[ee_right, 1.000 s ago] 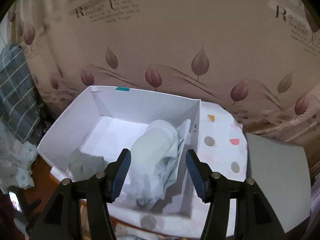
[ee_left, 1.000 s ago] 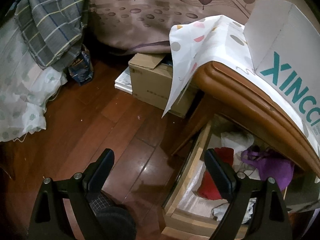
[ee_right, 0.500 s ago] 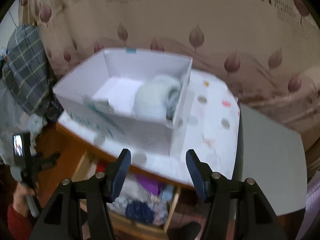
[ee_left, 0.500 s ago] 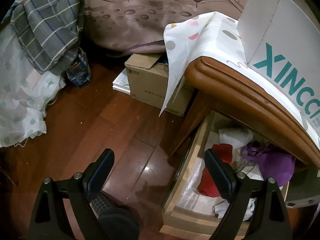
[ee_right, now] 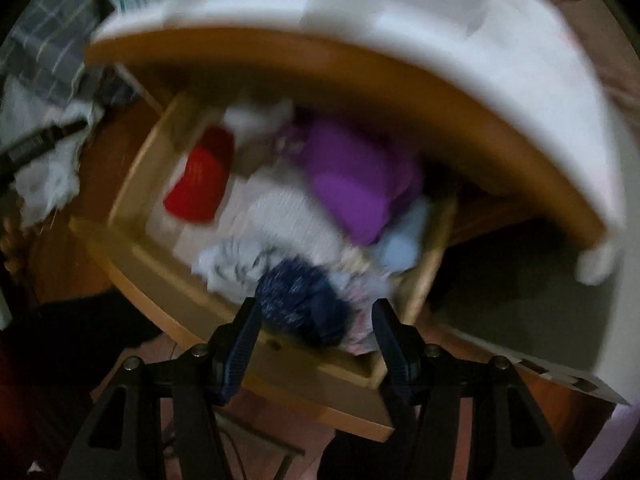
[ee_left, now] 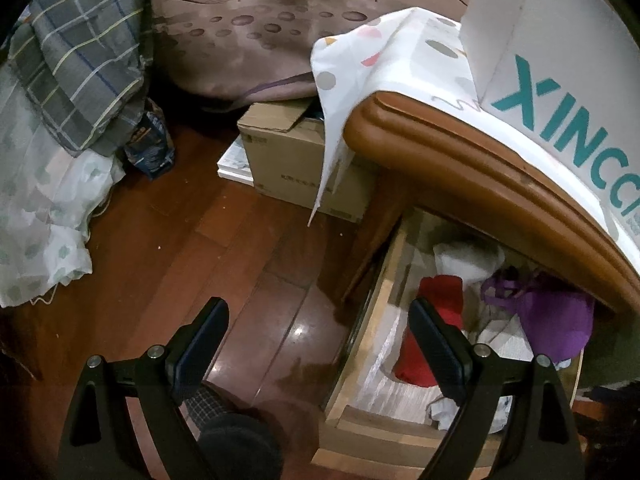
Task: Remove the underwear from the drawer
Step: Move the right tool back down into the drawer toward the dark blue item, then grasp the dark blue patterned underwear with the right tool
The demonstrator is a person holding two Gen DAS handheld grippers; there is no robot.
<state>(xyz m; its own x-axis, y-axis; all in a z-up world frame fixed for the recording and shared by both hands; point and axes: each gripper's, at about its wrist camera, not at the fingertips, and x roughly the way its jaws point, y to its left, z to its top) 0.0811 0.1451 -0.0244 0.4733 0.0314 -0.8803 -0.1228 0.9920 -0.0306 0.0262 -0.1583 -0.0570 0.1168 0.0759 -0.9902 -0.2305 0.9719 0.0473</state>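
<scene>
Both grippers empty, jaws spread wide, over the open drawer.

Right gripper (ee_right: 316, 320): released, nothing held; dark blue speckled underwear (ee_right: 298, 300) sits between its fingertips and just beyond, at the drawer's (ee_right: 160, 276) front edge; purple garment (ee_right: 356, 188) further ahead, red garment (ee_right: 200, 178) ahead-left. Right view is motion-blurred, contact can't be told. Left gripper (ee_left: 320, 320): released, above the wood floor (ee_left: 208, 240); drawer side rail behind its right finger (ee_left: 436, 340), red garment just past that finger; cardboard box (ee_left: 296, 160) well ahead; white XINCC box (ee_left: 560, 80) on the dresser top ahead-right.
</scene>
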